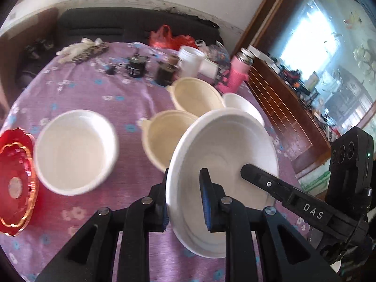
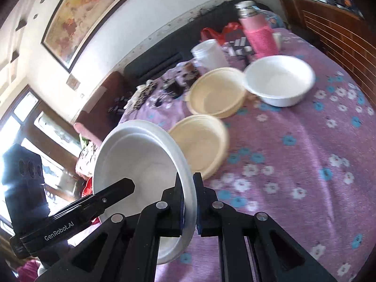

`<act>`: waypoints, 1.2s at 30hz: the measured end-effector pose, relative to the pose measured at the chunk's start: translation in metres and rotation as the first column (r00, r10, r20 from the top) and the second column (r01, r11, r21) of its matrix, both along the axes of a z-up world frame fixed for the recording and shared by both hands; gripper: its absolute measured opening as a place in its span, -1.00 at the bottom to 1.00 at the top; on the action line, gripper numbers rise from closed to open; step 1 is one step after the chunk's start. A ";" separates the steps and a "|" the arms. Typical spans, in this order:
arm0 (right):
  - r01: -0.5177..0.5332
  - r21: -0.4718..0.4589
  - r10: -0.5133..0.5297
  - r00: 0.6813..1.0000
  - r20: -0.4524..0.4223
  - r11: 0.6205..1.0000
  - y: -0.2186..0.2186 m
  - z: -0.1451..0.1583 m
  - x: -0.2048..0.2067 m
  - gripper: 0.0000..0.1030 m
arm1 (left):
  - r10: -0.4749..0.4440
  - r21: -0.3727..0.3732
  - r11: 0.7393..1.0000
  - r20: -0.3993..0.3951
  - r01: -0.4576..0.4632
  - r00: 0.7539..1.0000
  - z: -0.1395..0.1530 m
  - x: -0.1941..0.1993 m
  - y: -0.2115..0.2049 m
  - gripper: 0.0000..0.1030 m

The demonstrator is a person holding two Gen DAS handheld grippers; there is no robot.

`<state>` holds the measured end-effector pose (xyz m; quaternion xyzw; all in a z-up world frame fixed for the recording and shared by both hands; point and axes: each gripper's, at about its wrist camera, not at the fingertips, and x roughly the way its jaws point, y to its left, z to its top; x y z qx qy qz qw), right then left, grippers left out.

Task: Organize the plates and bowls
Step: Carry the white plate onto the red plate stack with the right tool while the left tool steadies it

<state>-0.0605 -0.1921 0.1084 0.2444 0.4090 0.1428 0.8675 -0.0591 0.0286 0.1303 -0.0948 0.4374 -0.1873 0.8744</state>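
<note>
A white bowl is held tilted above the purple flowered table by both grippers. My left gripper straddles its near rim with a small gap at the pads. My right gripper is shut on the opposite rim of the same bowl; its finger shows inside the bowl in the left wrist view. On the table sit another white bowl, two cream bowls, a further white bowl, and a red plate.
The table's far side holds dark jars, a white cup, a pink flask and a red bag. A wooden cabinet stands right of the table. A dark sofa lies behind.
</note>
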 end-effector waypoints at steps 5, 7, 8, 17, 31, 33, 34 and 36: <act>-0.198 -0.046 0.199 0.979 0.039 0.979 0.126 0.020 0.025 -0.82 | 0.214 0.023 0.976 0.041 -0.215 0.976 0.012 -0.011 0.115 -0.61; -0.269 -0.068 0.272 0.962 0.038 0.961 0.177 0.023 0.034 -0.81 | 0.292 0.037 0.955 0.037 -0.293 0.956 0.010 -0.009 0.158 -0.61; -0.302 -0.084 0.306 0.952 0.031 0.949 0.203 0.023 0.039 -0.81 | 0.327 0.043 0.944 0.035 -0.328 0.944 0.008 -0.007 0.178 -0.61; -0.438 -0.193 0.428 0.899 -0.094 0.878 0.350 -0.026 0.075 -0.79 | 0.482 0.050 0.876 -0.128 -0.479 0.867 -0.060 0.020 0.304 -0.57; -0.425 -0.245 0.393 0.904 -0.171 0.871 0.367 -0.065 0.101 -0.75 | 0.481 0.081 0.877 -0.153 -0.474 0.863 -0.081 0.036 0.310 -0.16; -0.419 -0.252 0.388 0.907 -0.165 0.872 0.368 -0.067 0.102 -0.73 | 0.484 0.082 0.875 -0.139 -0.477 0.864 -0.077 0.034 0.310 -0.11; -0.417 -0.259 0.387 0.908 -0.159 0.871 0.368 -0.067 0.102 -0.72 | 0.486 0.084 0.874 -0.130 -0.479 0.864 -0.075 0.032 0.310 -0.10; -0.413 -0.276 0.387 0.910 -0.146 0.868 0.369 -0.066 0.100 -0.60 | 0.494 0.080 0.869 -0.112 -0.488 0.862 -0.068 0.029 0.311 -0.08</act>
